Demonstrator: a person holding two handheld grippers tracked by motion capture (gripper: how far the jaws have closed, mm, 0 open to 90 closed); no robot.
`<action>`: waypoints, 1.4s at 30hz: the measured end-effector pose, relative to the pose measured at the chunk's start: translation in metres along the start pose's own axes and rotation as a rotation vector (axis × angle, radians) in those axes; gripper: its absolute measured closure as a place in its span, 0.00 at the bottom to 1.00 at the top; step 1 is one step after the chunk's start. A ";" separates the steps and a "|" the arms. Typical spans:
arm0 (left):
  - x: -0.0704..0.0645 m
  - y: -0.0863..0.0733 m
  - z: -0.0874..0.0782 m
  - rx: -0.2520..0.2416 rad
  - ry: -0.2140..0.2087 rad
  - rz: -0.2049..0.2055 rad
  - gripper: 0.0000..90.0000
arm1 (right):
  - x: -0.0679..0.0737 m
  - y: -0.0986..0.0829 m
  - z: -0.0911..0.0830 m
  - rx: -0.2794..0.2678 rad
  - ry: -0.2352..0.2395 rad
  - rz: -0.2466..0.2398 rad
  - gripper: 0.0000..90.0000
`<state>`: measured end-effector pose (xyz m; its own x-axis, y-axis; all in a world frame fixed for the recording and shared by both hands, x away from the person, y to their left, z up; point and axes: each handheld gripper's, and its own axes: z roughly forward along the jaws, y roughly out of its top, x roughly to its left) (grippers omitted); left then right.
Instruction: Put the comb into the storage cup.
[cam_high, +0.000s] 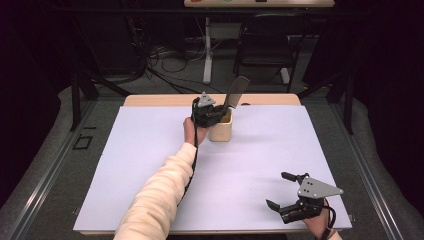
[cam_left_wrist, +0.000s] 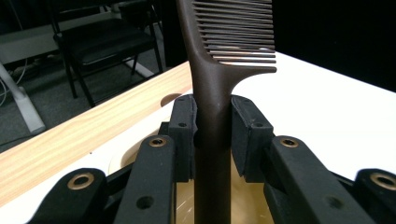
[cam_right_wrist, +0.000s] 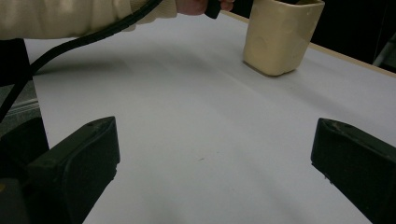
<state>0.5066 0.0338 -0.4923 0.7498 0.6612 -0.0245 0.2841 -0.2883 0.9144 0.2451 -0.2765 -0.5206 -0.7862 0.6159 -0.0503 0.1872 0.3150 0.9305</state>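
A dark brown comb (cam_high: 235, 91) stands upright with its handle down inside a cream cup (cam_high: 221, 128) near the table's far edge. My left gripper (cam_high: 218, 110) is shut on the comb's handle (cam_left_wrist: 213, 112) just above the cup's mouth (cam_left_wrist: 184, 198); the comb's teeth (cam_left_wrist: 238, 28) point up and to the right. At the table's near right, my right gripper (cam_high: 280, 190) is open with nothing between its jaws. From the right gripper view the cup (cam_right_wrist: 281, 35) stands far ahead, the right gripper (cam_right_wrist: 215, 158) well apart from it.
A white sheet (cam_high: 150, 150) covers the wooden table, whose bare far edge (cam_high: 165, 100) shows behind the cup. The person's left sleeve (cam_high: 155, 200) and trailing cable cross the sheet's near middle. A black folding chair (cam_high: 270, 45) stands beyond the table.
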 end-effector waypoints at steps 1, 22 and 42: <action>0.000 0.000 0.000 0.004 -0.001 0.001 0.79 | 0.000 0.000 0.000 0.000 0.000 0.000 0.01; 0.000 0.009 -0.033 0.028 -0.015 -0.027 0.17 | 0.000 0.000 0.000 -0.001 0.000 -0.003 0.01; -0.004 0.005 -0.062 0.102 -0.004 0.016 0.00 | -0.001 -0.002 -0.001 0.001 0.001 0.010 0.01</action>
<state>0.4680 0.0724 -0.4624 0.7568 0.6535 -0.0119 0.3314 -0.3680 0.8688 0.2455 -0.2786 -0.5220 -0.7850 0.6182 -0.0403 0.1956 0.3091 0.9307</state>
